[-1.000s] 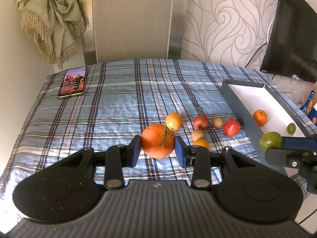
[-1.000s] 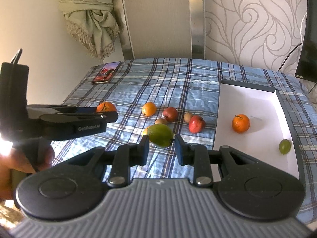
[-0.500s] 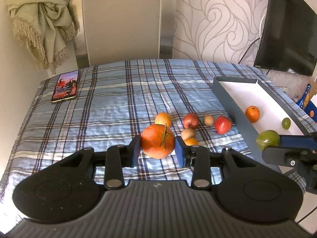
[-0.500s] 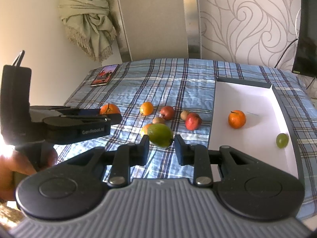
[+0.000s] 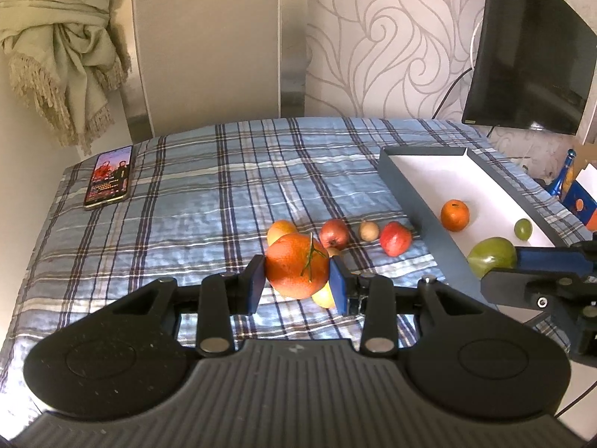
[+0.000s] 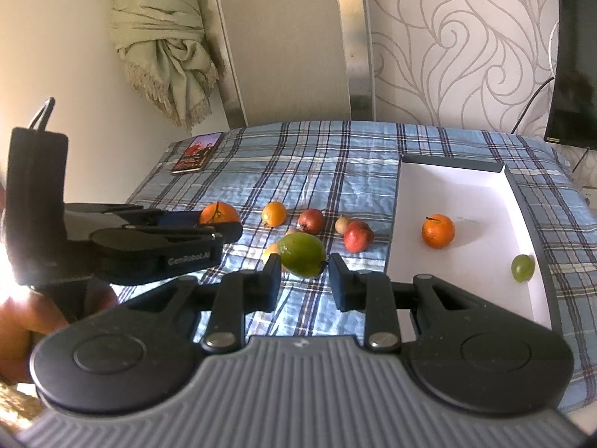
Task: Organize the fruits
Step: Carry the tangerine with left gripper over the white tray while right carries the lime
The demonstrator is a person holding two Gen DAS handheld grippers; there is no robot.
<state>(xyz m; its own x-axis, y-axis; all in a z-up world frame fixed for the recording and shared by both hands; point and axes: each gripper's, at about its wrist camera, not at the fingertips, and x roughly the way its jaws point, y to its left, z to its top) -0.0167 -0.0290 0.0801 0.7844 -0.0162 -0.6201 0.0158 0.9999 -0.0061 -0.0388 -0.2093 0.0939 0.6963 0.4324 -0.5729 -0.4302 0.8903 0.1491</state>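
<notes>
My left gripper (image 5: 297, 280) is shut on a large orange (image 5: 297, 261) with a green stem, held above the plaid bedspread. My right gripper (image 6: 304, 280) is shut on a green fruit (image 6: 301, 254), also off the cloth; in the left wrist view this green fruit (image 5: 491, 255) hangs by the near wall of the tray (image 5: 421, 201). The white tray (image 6: 447, 186) with dark walls holds a small orange (image 6: 438, 230) and a green grape (image 6: 522, 267). Several loose fruits lie left of it, among them a red one (image 6: 357, 236) and a yellow-orange one (image 6: 274, 213).
A phone (image 5: 109, 182) lies at the far left corner of the bedspread (image 5: 224, 194). A fringed cloth (image 5: 63, 56) hangs on the wall behind it. A dark screen (image 5: 530, 56) stands at the back right, above the tray's far end.
My left gripper has carried the large orange to the right, closer to the loose fruits and the tray. The right gripper has stayed nearly still with the green fruit.
</notes>
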